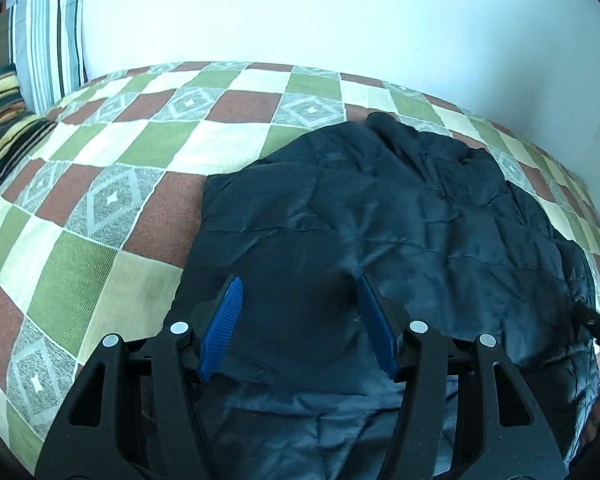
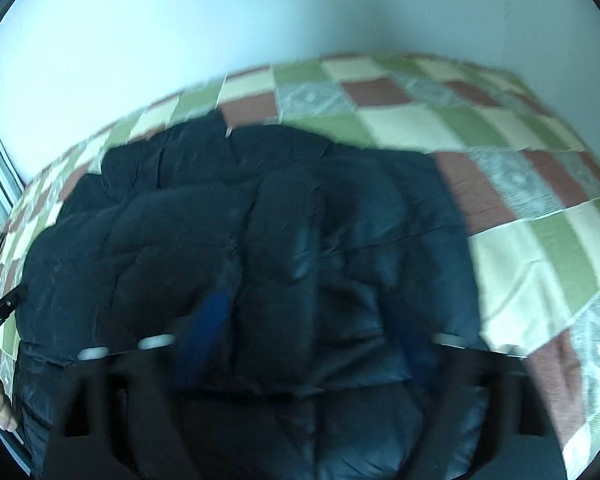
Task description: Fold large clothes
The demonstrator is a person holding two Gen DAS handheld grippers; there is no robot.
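The left gripper (image 1: 300,312) hovered with fingers spread over the near hem of a dark quilted jacket (image 1: 380,208), seemingly poised to pinch it. The blurred right gripper (image 2: 312,332) also looked spread above the jacket, which lay on a checkered bedspread (image 1: 140,140) before a white wall (image 1: 300,12).

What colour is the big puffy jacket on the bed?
Dark navy blue. The jacket shows best in the left wrist view.
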